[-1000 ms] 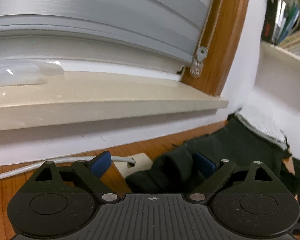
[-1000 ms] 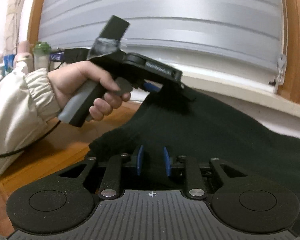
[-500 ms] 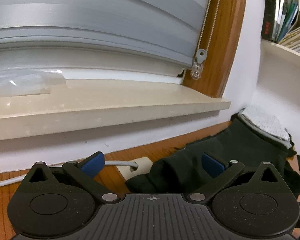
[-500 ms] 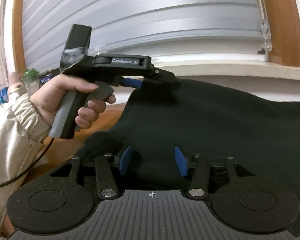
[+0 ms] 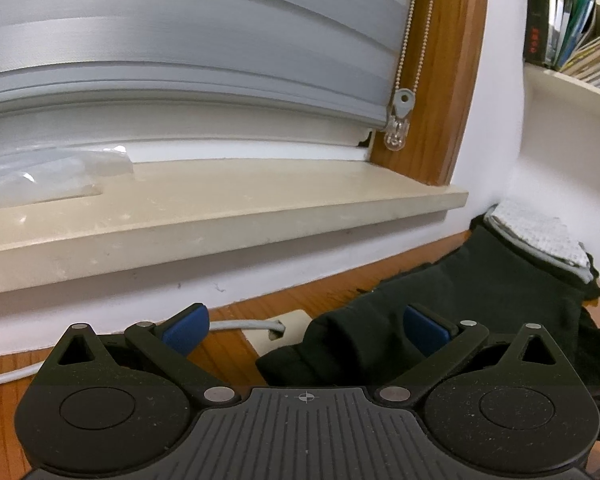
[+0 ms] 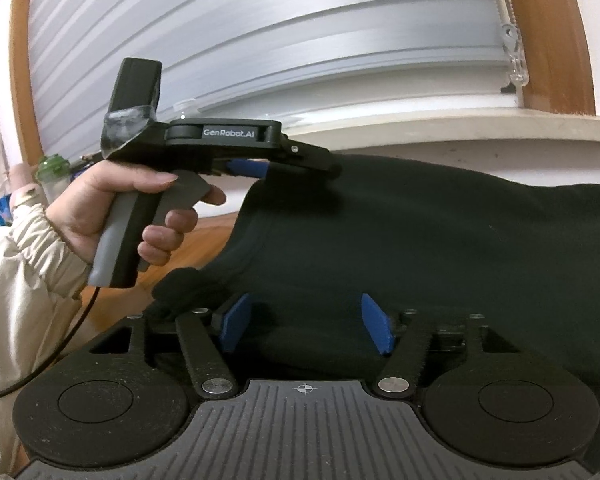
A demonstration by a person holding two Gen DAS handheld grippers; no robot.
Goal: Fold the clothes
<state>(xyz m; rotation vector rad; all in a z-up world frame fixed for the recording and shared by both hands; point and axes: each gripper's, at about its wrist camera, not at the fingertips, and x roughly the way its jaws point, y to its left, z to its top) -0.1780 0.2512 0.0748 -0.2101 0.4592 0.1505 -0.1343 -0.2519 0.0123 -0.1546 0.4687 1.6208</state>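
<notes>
while the black garment lies spread over the wooden table under the window sill, both grippers stand over its near edge. seen from the right wrist, the right gripper has its blue pads apart and opening further, with dark cloth lying between them but neither pad pressing on it. a rolled bit of fabric bulges just beside its left pad. further left in that view a hand in a cream sleeve grips the handle of the left gripper, whose tip sits at the garment's far corner by the wall.

from the left wrist, the left gripper has its jaws spread as wide as they go. its right pad sits over the black cloth, its left pad over bare wood, and nothing is pinched between them. a grey cable runs into a beige plate set in the table, just beside the cloth's bunched edge. a grey-white knitted piece lies on the garment's far end near the wall. the grey blind hangs above the sill, and books stand on a shelf at the right.
</notes>
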